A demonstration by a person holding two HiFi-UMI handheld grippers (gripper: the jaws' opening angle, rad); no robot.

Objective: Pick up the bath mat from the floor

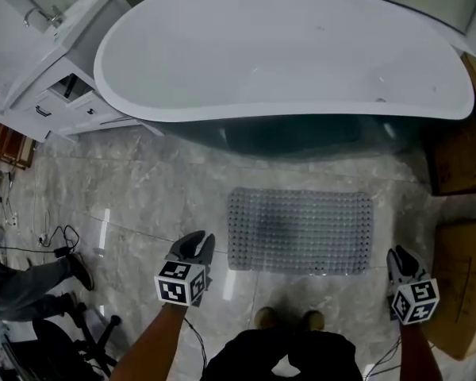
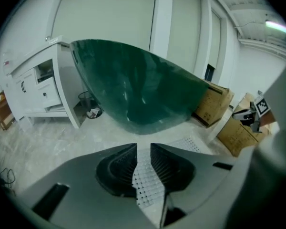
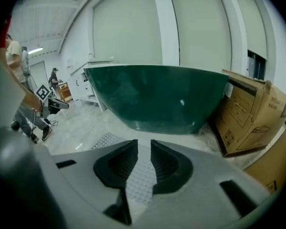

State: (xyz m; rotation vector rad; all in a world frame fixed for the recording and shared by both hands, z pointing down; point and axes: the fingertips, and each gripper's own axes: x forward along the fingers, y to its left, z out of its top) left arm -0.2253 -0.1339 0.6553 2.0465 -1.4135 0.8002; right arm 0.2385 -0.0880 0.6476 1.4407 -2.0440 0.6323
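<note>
A translucent grey bath mat [image 1: 300, 231] with a studded surface lies flat on the marble floor in front of the tub. In the head view my left gripper [image 1: 197, 247] hovers just off the mat's near left corner. My right gripper [image 1: 400, 262] hovers off its near right corner. In the left gripper view the left gripper [image 2: 144, 162] has its jaws a narrow gap apart, and the mat [image 2: 146, 187] shows through the gap without being pinched. The right gripper [image 3: 144, 159] stands the same way, with the mat [image 3: 104, 140] below and to its left.
A big freestanding bathtub [image 1: 285, 62], white inside and dark green outside, stands just behind the mat. A white cabinet [image 1: 59, 74] is at the far left and cardboard boxes [image 1: 460, 161] at the right. A person's legs [image 1: 28, 280] and cables [image 1: 59, 235] are at the left.
</note>
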